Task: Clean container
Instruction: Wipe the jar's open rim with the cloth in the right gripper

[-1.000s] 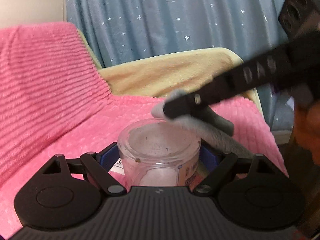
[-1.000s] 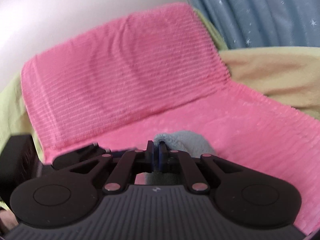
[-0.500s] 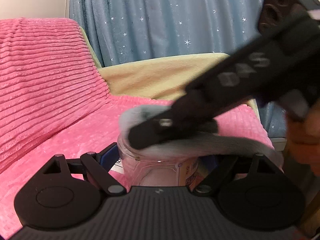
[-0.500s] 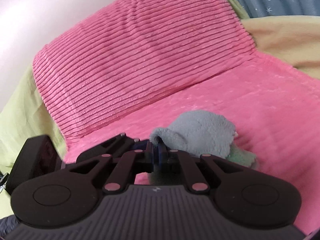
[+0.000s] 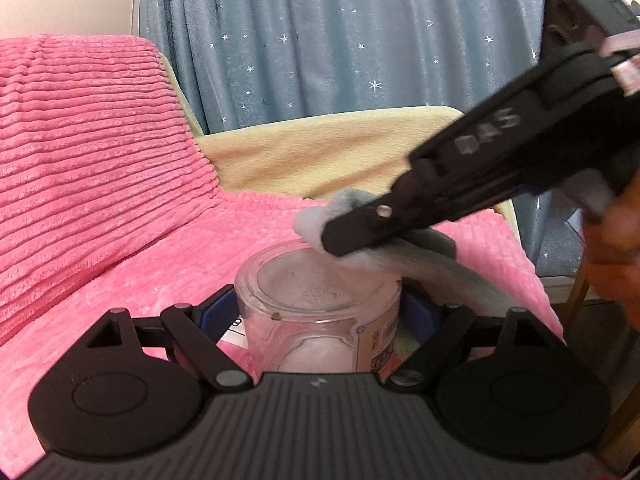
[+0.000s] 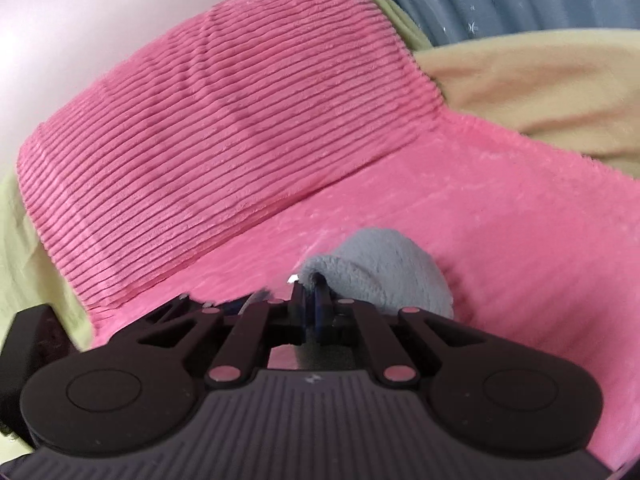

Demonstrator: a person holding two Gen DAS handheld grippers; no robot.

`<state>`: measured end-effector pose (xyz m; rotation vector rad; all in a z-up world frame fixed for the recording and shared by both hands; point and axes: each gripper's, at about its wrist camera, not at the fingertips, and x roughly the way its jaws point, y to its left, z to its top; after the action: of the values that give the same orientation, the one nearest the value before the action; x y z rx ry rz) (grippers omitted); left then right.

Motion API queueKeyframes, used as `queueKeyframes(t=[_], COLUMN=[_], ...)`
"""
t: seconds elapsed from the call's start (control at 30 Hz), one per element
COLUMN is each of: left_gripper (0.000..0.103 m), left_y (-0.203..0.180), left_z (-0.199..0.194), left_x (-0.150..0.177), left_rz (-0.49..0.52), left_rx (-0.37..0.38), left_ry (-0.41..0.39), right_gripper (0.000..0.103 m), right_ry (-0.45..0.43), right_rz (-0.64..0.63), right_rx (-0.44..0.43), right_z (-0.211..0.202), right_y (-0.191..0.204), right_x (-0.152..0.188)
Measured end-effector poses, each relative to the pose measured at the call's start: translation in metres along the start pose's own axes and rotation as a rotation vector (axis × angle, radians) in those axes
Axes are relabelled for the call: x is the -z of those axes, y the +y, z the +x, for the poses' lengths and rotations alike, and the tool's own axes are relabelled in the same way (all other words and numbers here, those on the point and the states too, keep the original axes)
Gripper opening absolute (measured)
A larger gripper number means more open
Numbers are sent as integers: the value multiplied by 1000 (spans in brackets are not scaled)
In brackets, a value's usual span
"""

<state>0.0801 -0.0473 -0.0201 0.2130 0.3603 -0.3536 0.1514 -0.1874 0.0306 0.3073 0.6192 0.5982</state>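
My left gripper (image 5: 318,312) is shut on a clear plastic container (image 5: 318,300) with a printed label, its flat end facing up. My right gripper (image 5: 332,236) comes in from the upper right, shut on a grey cloth (image 5: 360,254). The cloth touches the far right edge of the container's top. In the right wrist view the right gripper (image 6: 314,292) pinches the grey cloth (image 6: 380,272), which bulges out beyond the fingertips. The container is hidden there.
A pink ribbed blanket (image 5: 100,168) covers the seat and backrest of a sofa. A beige cover (image 5: 320,152) lies on the armrest behind. A blue starred curtain (image 5: 340,40) hangs at the back. A hand (image 5: 616,248) holds the right gripper.
The right gripper swept the cloth leftward over the container top, then drew back to its far right edge. The left gripper kept hold of the container.
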Motion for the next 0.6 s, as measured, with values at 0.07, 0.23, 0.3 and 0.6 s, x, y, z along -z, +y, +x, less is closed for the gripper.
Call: queueKeyframes(t=[0.07, 0.23, 0.3, 0.6], left_gripper=[85, 85, 85, 85], left_y=[-1, -1, 0, 1], left_z=[0, 0, 1, 1], left_x=[0, 0, 0, 0], left_rz=[0, -9, -15, -38], left_rx=[-2, -8, -7, -3], left_ry=[1, 4, 3, -2], right_gripper=[2, 1, 1, 1], right_ry=[31, 31, 24, -57], right_rz=[-27, -25, -19, -88], right_rx=[-14, -80, -80, 54], right_z=[-2, 9, 18, 28], right_y=[8, 17, 19, 20], right_x=[2, 6, 1, -6])
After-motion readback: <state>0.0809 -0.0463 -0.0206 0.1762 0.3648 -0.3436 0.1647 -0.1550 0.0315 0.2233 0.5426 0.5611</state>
